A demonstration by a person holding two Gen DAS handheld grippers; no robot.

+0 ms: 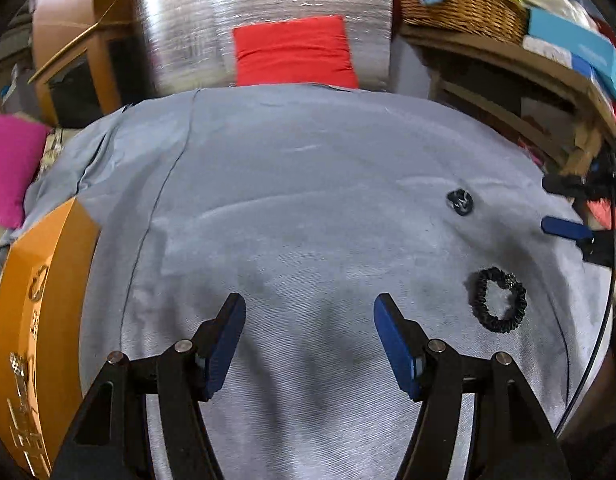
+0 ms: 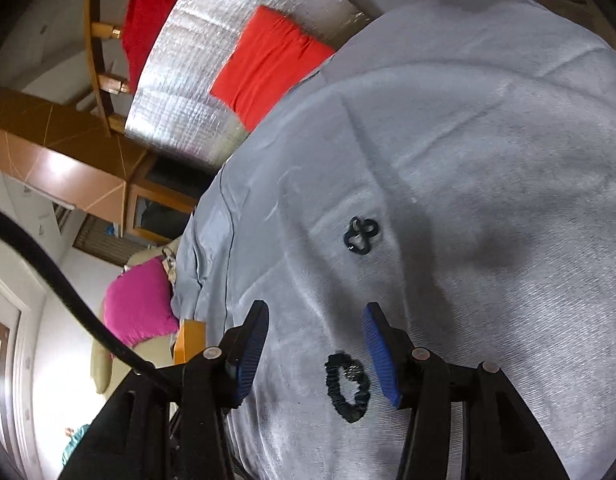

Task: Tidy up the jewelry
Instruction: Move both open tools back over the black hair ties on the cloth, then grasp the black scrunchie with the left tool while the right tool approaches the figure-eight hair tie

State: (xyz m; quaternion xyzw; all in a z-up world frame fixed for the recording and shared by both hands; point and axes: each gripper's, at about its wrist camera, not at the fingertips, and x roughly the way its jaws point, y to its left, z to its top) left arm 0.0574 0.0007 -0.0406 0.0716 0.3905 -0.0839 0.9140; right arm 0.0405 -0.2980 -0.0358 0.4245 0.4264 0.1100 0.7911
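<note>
A black scrunchie bracelet (image 1: 499, 300) lies on the grey cloth (image 1: 308, 184) at the right. A smaller dark twisted band (image 1: 460, 201) lies farther back. An orange jewelry box (image 1: 40, 320) holding several shiny pieces sits at the left edge. My left gripper (image 1: 310, 312) is open and empty above the bare cloth. My right gripper (image 2: 315, 320) is open, with the scrunchie (image 2: 348, 386) lying on the cloth between its fingers; the small band (image 2: 361, 236) lies ahead of it. The right gripper also shows at the right edge of the left wrist view (image 1: 568, 210).
A red cushion (image 1: 294, 52) leans on silver foil at the back. A pink cushion (image 1: 10, 168) is at the left. A wooden shelf with a wicker basket (image 1: 464, 0) stands at the back right. A black cable (image 2: 68, 292) hangs by the right gripper.
</note>
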